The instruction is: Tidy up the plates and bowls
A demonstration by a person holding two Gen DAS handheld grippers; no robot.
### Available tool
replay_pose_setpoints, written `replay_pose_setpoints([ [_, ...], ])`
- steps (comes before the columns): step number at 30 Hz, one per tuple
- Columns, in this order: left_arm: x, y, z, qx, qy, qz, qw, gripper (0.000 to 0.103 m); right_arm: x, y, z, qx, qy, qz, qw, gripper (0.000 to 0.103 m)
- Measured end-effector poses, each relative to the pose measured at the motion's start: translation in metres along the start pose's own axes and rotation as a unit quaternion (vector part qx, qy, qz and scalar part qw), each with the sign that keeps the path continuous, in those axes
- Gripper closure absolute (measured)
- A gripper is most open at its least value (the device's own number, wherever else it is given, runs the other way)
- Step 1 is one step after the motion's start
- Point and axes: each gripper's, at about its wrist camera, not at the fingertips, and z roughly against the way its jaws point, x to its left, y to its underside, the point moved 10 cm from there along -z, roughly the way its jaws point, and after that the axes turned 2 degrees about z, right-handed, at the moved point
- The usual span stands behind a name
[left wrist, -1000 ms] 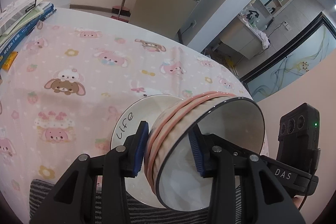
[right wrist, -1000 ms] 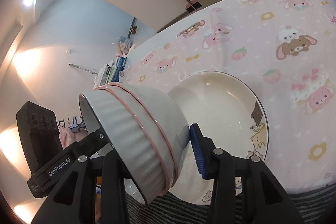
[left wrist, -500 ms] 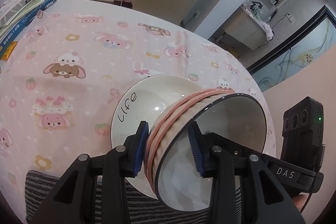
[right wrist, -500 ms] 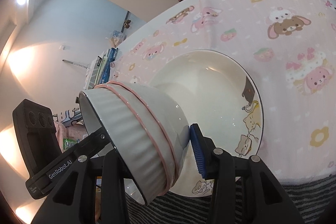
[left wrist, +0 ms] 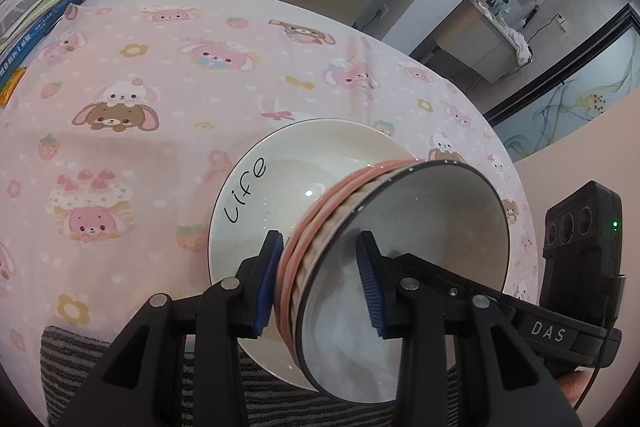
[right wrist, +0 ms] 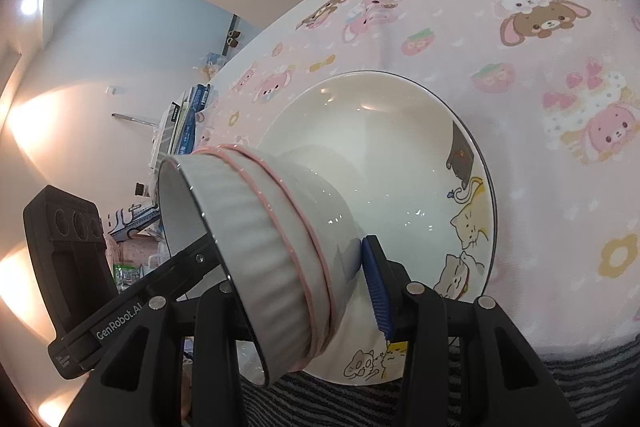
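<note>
Left wrist view: the left gripper (left wrist: pixel 320 287) is pointing steeply down over the pink cartoon tablecloth (left wrist: pixel 132 131), its two black arms filling the lower frame. The ribbed bowl (left wrist: pixel 404 227) is being carried tilted, mouth turned toward the lower right, above the white plate (left wrist: pixel 256 195) lettered "life" at frame centre. Compared with a second earlier, the plate is sitting larger and higher in both views (both hands are coming down toward it). The blue fingers (left wrist: pixel 266 287) are closing slightly while clamping the bowl's wall, one pad on the pink-banded outside, the other inside the rim.

Right wrist view: the right gripper (right wrist: pixel 304 291) is angling down likewise, holding the same bowl at lower left of frame. Its right blue finger is pressing against the glossy lower wall; the left one is hidden behind the bowl, so the grip is read from the bowl hanging there. The other device, a black housing (right wrist: pixel 68 247), is showing at the left edge. Stacked books (left wrist: pixel 36 15) are lying at the upper left of the left view.
</note>
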Motion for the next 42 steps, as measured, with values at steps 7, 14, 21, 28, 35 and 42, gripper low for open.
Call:
replay_pose_setpoints([
  [7, 0.002, -0.002, -0.011, 0.012, -0.004, 0.000, 0.9999, 0.069, -0.003, -0.008, -0.006, -0.002, 0.015, 0.004, 1.000, 0.058],
  [14, 0.000, -0.003, -0.012, 0.002, -0.010, -0.009, 0.9999, 0.069, -0.005, -0.009, -0.007, 0.001, 0.015, 0.004, 1.000, 0.057],
  [21, -0.003, -0.004, -0.005, -0.017, -0.023, -0.038, 0.9989, 0.067, 0.003, -0.013, 0.005, -0.039, 0.054, 0.057, 0.996, 0.056],
  [28, -0.023, -0.017, 0.049, -0.136, -0.074, -0.116, 0.9812, 0.046, 0.020, -0.023, 0.055, -0.135, 0.117, 0.129, 0.975, 0.039],
  [35, -0.042, -0.019, 0.115, -0.247, -0.094, -0.159, 0.9512, 0.031, 0.030, -0.020, 0.108, -0.201, 0.118, 0.138, 0.963, 0.037],
  [42, -0.062, -0.004, 0.181, -0.362, -0.067, -0.209, 0.9060, 0.017, 0.059, 0.004, 0.156, -0.261, 0.148, 0.206, 0.931, 0.037],
])
